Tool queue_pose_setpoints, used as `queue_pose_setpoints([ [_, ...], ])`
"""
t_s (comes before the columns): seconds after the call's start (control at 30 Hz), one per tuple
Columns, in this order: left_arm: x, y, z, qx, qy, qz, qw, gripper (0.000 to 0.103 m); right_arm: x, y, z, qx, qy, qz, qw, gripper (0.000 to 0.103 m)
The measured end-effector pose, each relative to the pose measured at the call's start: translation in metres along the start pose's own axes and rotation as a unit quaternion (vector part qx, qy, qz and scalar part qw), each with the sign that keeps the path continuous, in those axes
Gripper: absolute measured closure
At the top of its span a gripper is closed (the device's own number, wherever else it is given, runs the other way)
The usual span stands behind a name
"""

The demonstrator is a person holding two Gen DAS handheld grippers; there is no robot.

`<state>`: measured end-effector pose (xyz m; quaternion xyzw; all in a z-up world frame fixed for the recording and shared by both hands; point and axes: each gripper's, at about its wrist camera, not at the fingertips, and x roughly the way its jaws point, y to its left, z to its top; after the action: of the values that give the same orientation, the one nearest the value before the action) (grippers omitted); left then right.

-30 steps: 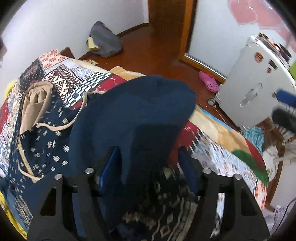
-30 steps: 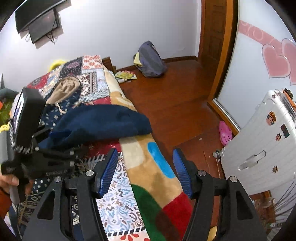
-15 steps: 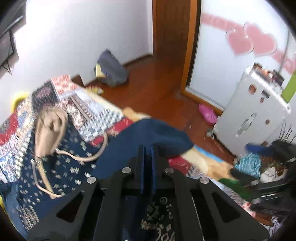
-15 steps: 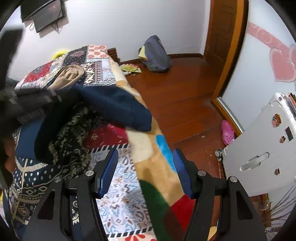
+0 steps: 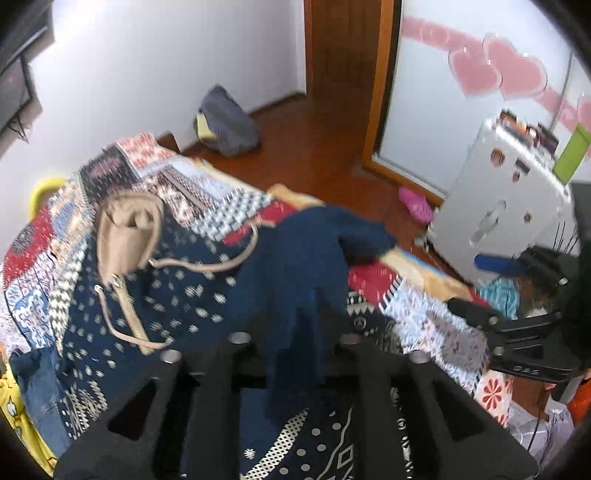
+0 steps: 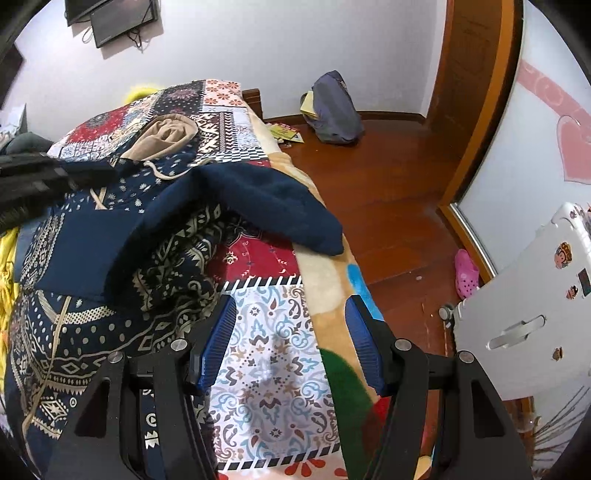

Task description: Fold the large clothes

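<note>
While a hoodie [image 6: 110, 236] drapes the quilted bed [image 6: 266, 354] beside wood floor [image 6: 391, 192], right fingers [image 6: 291, 343] gape wide — left fingers [image 5: 295, 354] pinch its sleeve; only the right view shows a TV [image 6: 118, 18].

Both wrist cams above bed [image 5: 229, 206], facing door, sharing hoodie [image 6: 207, 206]

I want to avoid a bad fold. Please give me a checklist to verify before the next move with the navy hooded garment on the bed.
1. Left gripper shut on the navy patterned hooded garment: ok, navy cloth runs up between its fingers.
2. Right gripper open and free: ok, holds nothing.
3. Navy sleeve on the bed, not hanging over the edge: not ok, its cuff reaches the edge of the patchwork blanket.
4. Beige hood lying flat: ok.
5. Garment body smooth: not ok, bunched under the sleeve.
6. Grip depth: cannot tell, blurred.
</note>
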<state>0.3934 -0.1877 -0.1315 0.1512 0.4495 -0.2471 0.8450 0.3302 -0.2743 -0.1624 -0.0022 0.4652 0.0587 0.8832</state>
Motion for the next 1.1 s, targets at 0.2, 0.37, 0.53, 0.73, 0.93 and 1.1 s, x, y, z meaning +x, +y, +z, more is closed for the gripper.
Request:
queue_pose_setpoints([
  [0.2, 0.041, -0.015, 0.002, -0.002, 0.030, -0.026, 0.9992, 0.055, 0.006, -0.004, 0.000, -0.003, 0.013, -0.007, 1.000, 0.045],
  [0.37, 0.073, -0.017, 0.018, -0.010, 0.036, -0.017, 0.9992, 0.055, 0.010, -0.011, 0.001, 0.007, 0.020, -0.011, 1.000, 0.045],
  [0.53, 0.097, -0.012, 0.026, -0.002, 0.057, -0.014, 0.9983, 0.074, 0.011, -0.013, 0.004, 0.004, 0.021, -0.018, 1.000, 0.045],
  [0.73, 0.066, 0.002, 0.024, -0.030, 0.008, -0.039, 0.9987, 0.099, 0.009, -0.009, 0.003, 0.000, 0.014, -0.019, 1.000, 0.045],
  [0.93, 0.000, 0.014, 0.016, -0.028, -0.060, -0.030, 0.9974, 0.101, 0.010, 0.007, 0.004, -0.012, 0.010, -0.008, 1.000, 0.045],
  [1.1, -0.041, 0.041, -0.012, -0.054, -0.098, -0.005, 0.9937, 0.101, 0.011, 0.022, 0.004, -0.023, 0.007, 0.009, 1.000, 0.045],
])
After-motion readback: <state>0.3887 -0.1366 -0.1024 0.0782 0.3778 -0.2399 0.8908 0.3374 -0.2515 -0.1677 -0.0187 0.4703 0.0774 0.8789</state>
